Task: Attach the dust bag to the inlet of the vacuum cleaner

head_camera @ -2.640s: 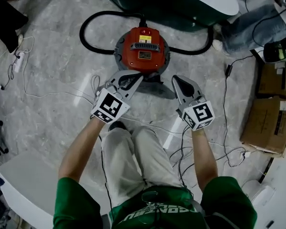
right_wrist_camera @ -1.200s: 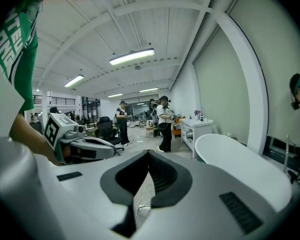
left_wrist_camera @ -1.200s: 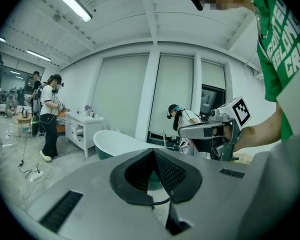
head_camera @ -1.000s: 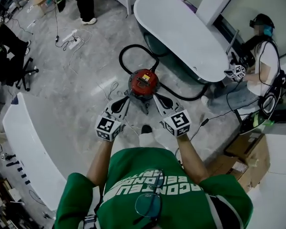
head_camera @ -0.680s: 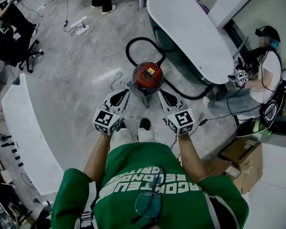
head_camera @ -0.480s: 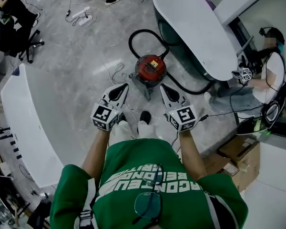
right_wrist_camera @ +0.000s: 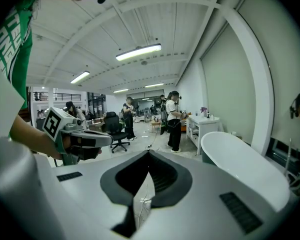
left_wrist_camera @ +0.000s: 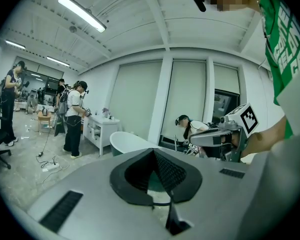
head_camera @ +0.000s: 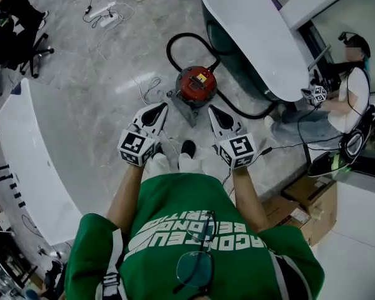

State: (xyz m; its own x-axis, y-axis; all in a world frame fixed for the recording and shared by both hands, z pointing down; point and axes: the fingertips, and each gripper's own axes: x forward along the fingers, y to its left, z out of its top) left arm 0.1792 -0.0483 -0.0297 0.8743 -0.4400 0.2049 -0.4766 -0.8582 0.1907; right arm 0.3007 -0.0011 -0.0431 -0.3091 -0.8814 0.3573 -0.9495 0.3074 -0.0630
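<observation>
Vacuum cleaner (head_camera: 197, 85) sits on the floor ahead of your feet, below both tools and roughly on the line between them. In the head view the right gripper (head_camera: 214, 111) looks a little nearer to it than the left gripper (head_camera: 157, 109), though neither is close. Both grippers have their jaws pressed together with nothing between them. They point out across the room, not down, so neither gripper view shows the vacuum at all.

The vacuum is a round red drum with a yellow label and a dark grille on its top. It has no long axis of its own. Its black hose (head_camera: 172, 45) leaves the far side, loops left and runs back under the white bathtub (head_camera: 250, 30). A grey flat piece (head_camera: 186, 110) lies against the drum's near side, facing you. From up here you cannot tell if that is the dust bag or the inlet. Judging by that, you need to lower and tilt down before anything else.
</observation>
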